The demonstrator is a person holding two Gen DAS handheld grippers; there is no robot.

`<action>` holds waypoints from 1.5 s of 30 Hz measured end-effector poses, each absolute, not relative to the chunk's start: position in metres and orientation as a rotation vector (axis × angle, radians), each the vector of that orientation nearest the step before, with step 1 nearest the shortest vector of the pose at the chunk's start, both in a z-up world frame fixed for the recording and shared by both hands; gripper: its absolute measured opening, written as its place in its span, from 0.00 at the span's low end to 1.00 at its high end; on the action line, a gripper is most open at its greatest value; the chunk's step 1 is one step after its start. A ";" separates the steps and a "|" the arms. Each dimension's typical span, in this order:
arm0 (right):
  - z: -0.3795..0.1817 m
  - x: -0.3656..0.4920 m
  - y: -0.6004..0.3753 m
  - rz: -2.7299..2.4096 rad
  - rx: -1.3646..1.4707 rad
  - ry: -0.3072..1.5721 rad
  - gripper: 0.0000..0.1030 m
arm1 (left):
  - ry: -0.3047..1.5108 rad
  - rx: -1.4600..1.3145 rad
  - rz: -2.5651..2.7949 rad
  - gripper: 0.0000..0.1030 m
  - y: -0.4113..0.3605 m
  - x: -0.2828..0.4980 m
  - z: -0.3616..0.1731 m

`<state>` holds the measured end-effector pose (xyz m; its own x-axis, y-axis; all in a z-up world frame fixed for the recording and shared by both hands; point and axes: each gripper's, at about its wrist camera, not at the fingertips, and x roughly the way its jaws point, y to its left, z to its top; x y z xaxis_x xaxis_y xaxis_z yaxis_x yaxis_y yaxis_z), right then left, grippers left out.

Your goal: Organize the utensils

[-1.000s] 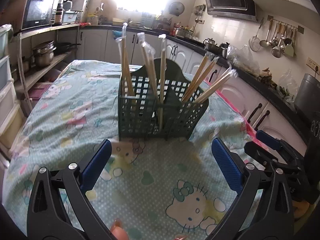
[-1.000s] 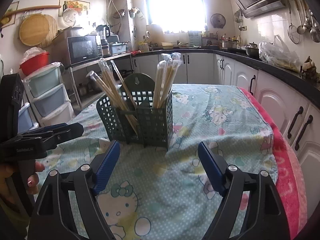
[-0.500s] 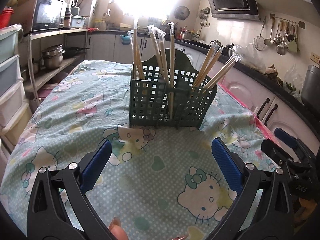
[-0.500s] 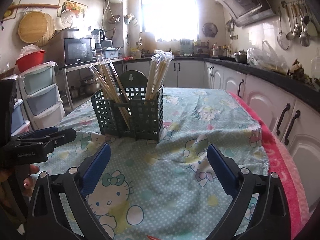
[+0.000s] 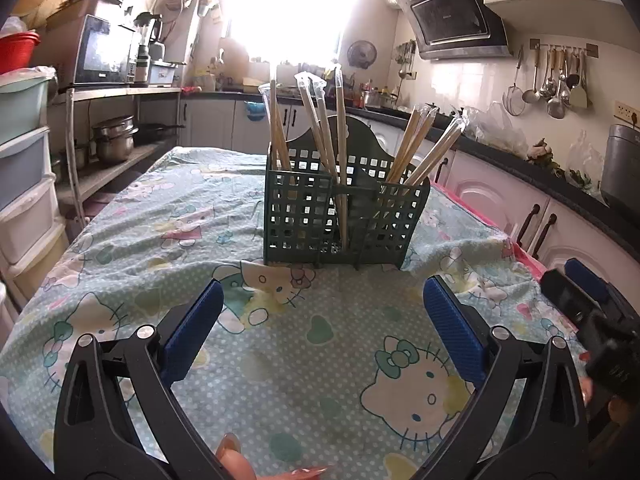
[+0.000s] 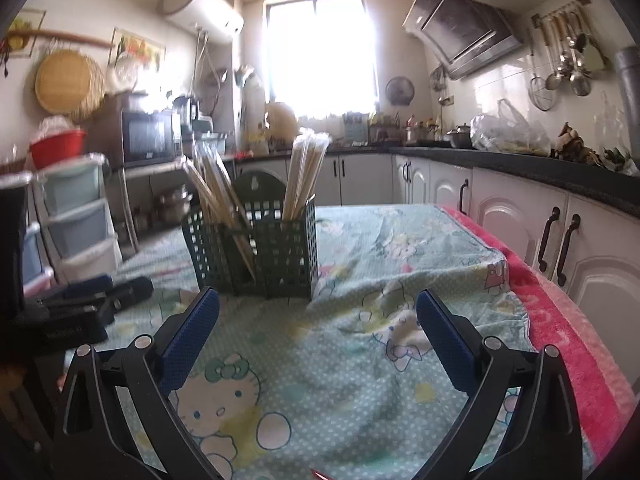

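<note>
I saw the counter, draped in a pale green cartoon-cat printed cloth (image 5: 304,364), filling most of both views, with a pink towel edge (image 6: 560,320) along its right side. Near its middle stood the dark green perforated plastic utensil caddy (image 5: 344,220), upright, square-holed, with an arched back panel and a divider splitting it into compartments. Bundles of pale wooden chopsticks in clear plastic sleeves (image 5: 320,128) leaned out of it: several stood nearly upright in the left compartment, and others fanned to the right from the right one. My left gripper (image 5: 320,316) hung above the cloth, well short of the caddy, its blue-padded jaws spread wide and empty. My right gripper (image 6: 316,320) hung likewise near the caddy's corner, jaws parted, holding nothing.
</note>
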<state>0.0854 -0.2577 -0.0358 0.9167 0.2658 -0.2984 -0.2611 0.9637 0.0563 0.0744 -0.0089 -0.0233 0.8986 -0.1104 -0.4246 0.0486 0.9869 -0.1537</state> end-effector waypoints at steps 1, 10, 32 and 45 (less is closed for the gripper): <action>-0.037 0.085 -0.259 0.266 0.022 0.297 0.93 | 0.440 -0.143 -0.081 0.90 -0.008 0.074 -0.025; -0.043 0.082 -0.259 0.270 0.022 0.286 0.93 | 0.421 -0.139 -0.070 0.90 -0.008 0.071 -0.026; -0.043 0.079 -0.257 0.263 0.022 0.283 0.94 | 0.423 -0.138 -0.064 0.90 -0.009 0.071 -0.026; -0.043 0.079 -0.257 0.261 0.024 0.285 0.94 | 0.423 -0.140 -0.065 0.90 -0.008 0.071 -0.026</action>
